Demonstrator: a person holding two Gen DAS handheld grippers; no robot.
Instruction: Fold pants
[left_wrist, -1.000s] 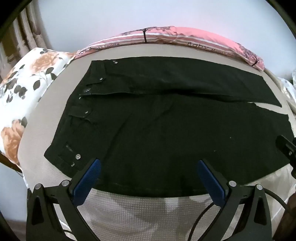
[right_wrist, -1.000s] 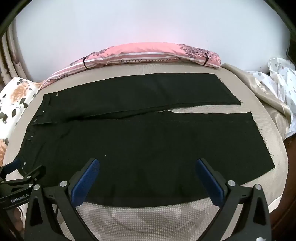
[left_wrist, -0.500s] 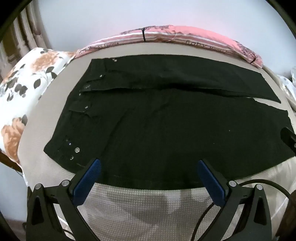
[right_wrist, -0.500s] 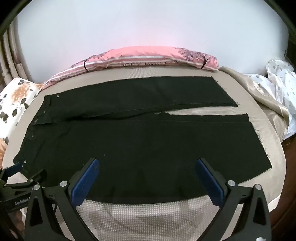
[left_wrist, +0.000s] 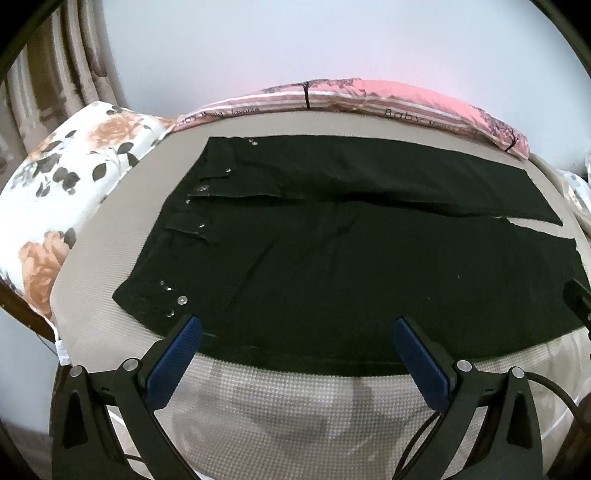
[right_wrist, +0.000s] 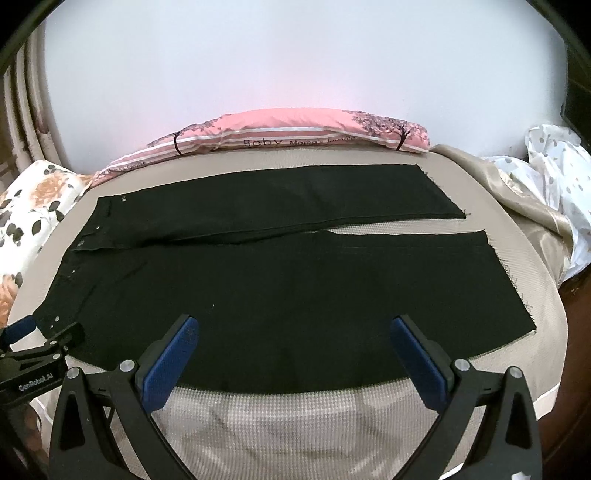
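Both grippers have backed off slightly. Left gripper (left_wrist: 295, 343) and right gripper (right_wrist: 293, 341) hover wide open, empty, at near edge of pants (right_wrist: 280, 288), flat on bed (right_wrist: 295, 417), ready for lengthwise fold.

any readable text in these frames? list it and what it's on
"Baby Mama's favorite" (second and third words blurred, best guess): printed on the pink striped pillow at the far edge of the bed, seen again partly in the left wrist view.
"GenRobot.AI": white lettering on the black body of the left gripper, in the right wrist view.
No lettering visible on the black pants; their metal studs are too small to read.
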